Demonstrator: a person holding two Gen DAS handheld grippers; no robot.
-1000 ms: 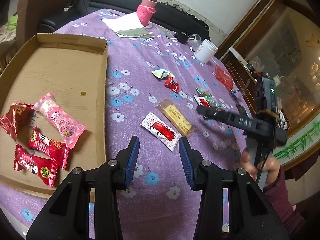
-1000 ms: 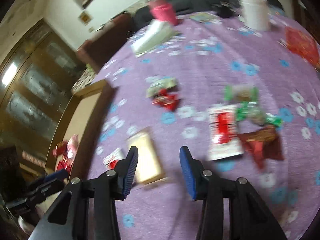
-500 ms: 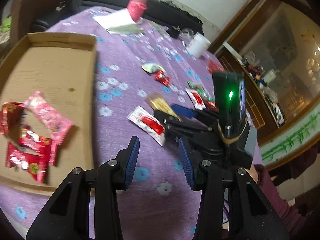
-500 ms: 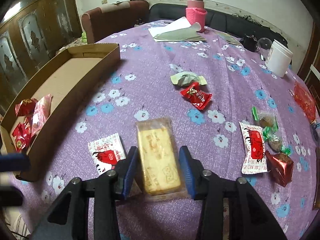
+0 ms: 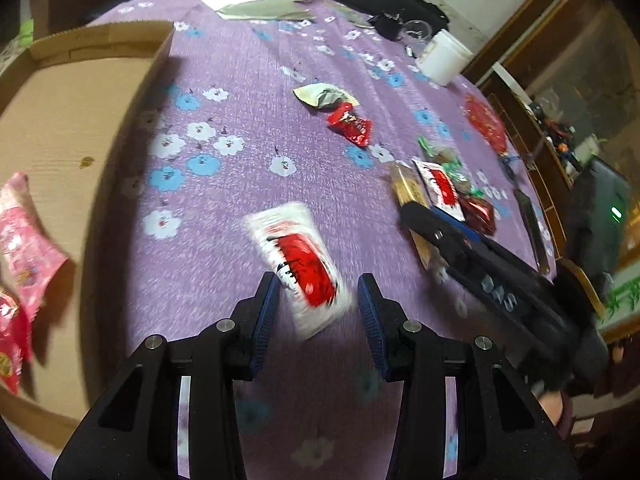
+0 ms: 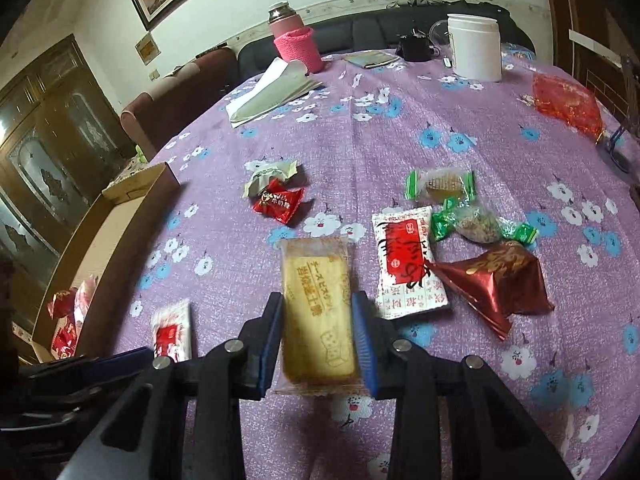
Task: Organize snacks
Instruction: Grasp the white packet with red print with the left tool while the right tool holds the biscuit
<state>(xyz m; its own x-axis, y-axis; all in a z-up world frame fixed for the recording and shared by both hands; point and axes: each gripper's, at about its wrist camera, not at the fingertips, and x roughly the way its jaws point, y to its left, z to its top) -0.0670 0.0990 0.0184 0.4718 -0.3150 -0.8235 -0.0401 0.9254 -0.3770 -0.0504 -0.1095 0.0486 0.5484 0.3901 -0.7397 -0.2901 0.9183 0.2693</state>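
Purple cloth printed with small flowers covers the tabletop (image 6: 400, 128), and a flat cardboard box (image 5: 80, 128) lies along its left side as the likely collecting tray. Some of the sorting looks done: a pink wrapped sweet (image 5: 24, 240) and a few red packets (image 5: 8, 344) already lie inside the box.

Most snacks are outside it. The right tongs (image 6: 318, 334) straddle a long biscuit pack (image 6: 316, 304), with the blue pads at its two long edges; the grip looks closed or nearly so, but the pack appears to rest on the cloth, so I judge the grasp as just being made. The left tongs (image 5: 318, 316) are spread wide around the near end of a white-and-red sachet (image 5: 300, 268) without touching it; that view is blurred.

Left on the cloth are a second white-and-red sachet (image 6: 404, 260), just right of the biscuit pack, a dark red foil packet (image 6: 496, 284) touching that sachet's edge, two green-ended candies (image 6: 440, 186) beyond it, and a small red packet (image 6: 280, 202) overlapping a pale wrapper (image 6: 268, 174) farther toward the middle.

By my estimate the job is under halfway, with seven or so pieces to go.

A white jar (image 6: 474, 46) and a pink-sleeved flask (image 6: 294, 40) stand at the far edge.
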